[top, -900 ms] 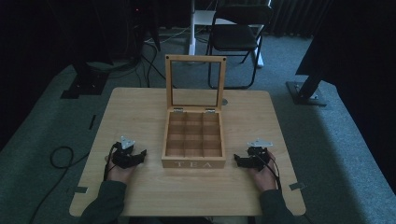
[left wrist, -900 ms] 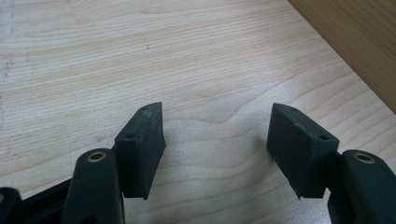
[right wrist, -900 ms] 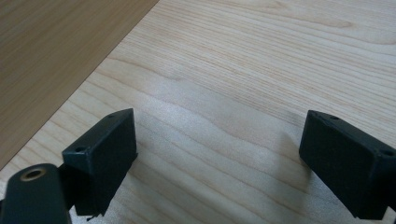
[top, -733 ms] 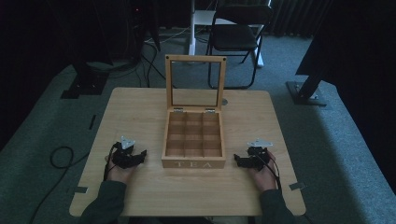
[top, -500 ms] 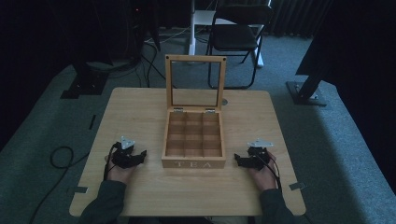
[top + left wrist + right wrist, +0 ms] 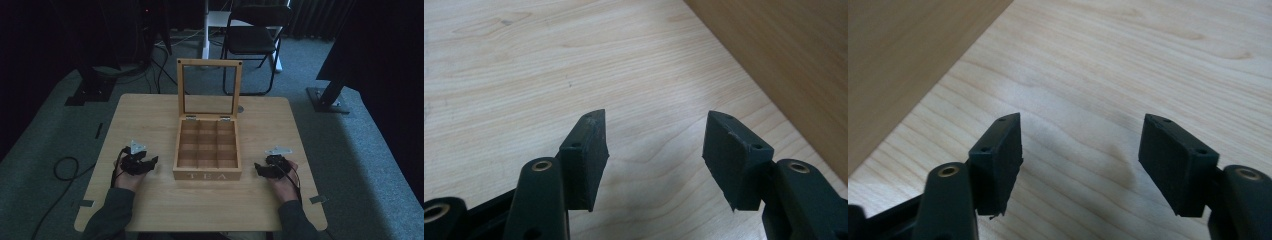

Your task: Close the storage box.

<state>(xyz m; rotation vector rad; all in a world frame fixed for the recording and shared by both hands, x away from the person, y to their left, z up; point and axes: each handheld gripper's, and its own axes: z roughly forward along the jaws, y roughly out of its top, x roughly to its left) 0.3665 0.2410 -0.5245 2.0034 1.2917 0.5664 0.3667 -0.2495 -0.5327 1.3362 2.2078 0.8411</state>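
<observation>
square light-wood tea box with nine compartments (image 6: 207, 152) | lid open, upright, glass-paned | compartments empty | table centre, between both grippers

The whole table (image 6: 150, 120) is taken in from above the person's side by the high view, which faces forward and down from well back. Each gripper view is set low and close over the tabletop, looking along its own two parted jaws. A side wall of the wooden tea box (image 6: 207, 150) is caught at the right edge of the left gripper view (image 6: 794, 65) and at the left edge of the right gripper view (image 6: 903, 55); box and tabletop are shared with the high view
</observation>
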